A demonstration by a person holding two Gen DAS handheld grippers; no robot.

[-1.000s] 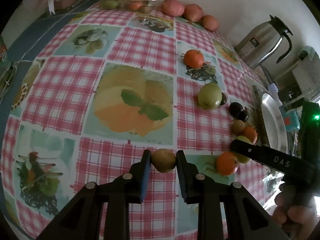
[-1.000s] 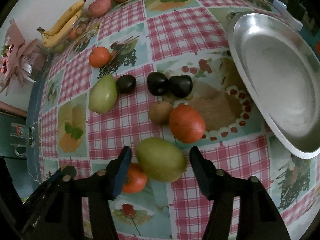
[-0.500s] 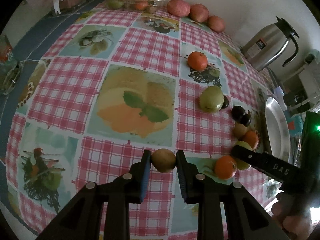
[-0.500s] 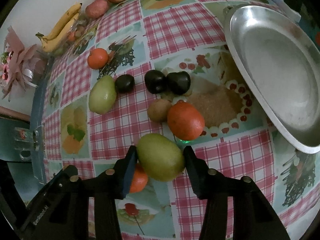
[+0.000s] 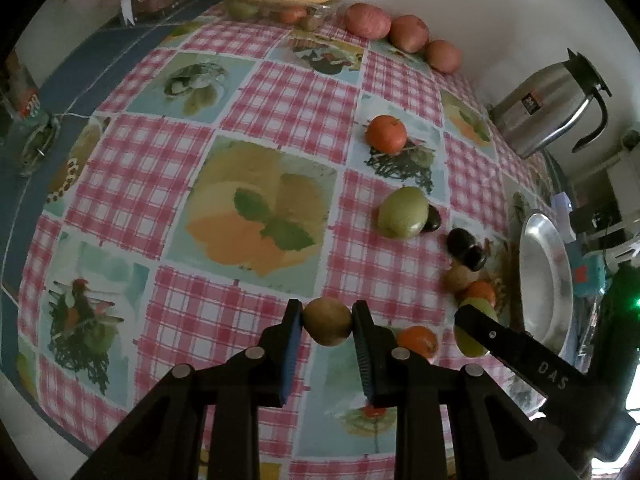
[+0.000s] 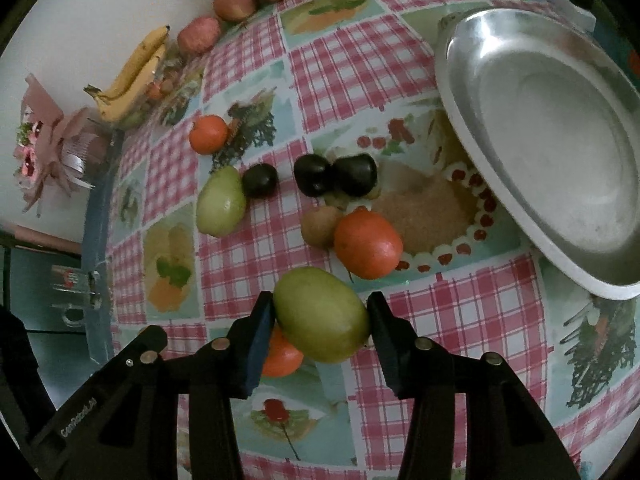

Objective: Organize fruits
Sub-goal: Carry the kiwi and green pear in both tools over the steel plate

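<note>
I am looking down on a table [image 5: 280,92] covered with a red-and-white checked cloth [image 5: 132,184] printed with food pictures. A pale, plain wall [image 5: 500,12] is running along its far edge. A steel thermos jug [image 5: 548,108] is standing near that wall. At the far corner something pink and ribboned [image 6: 48,152] is sitting, perhaps a wrapped bouquet. Beyond the cloth's edge a blue surface [image 5: 68,76] is showing. The light is dim and soft.

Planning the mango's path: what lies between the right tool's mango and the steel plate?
In the right wrist view, only bare tablecloth separates the mango from the plate; the orange sits just off that line.
</note>
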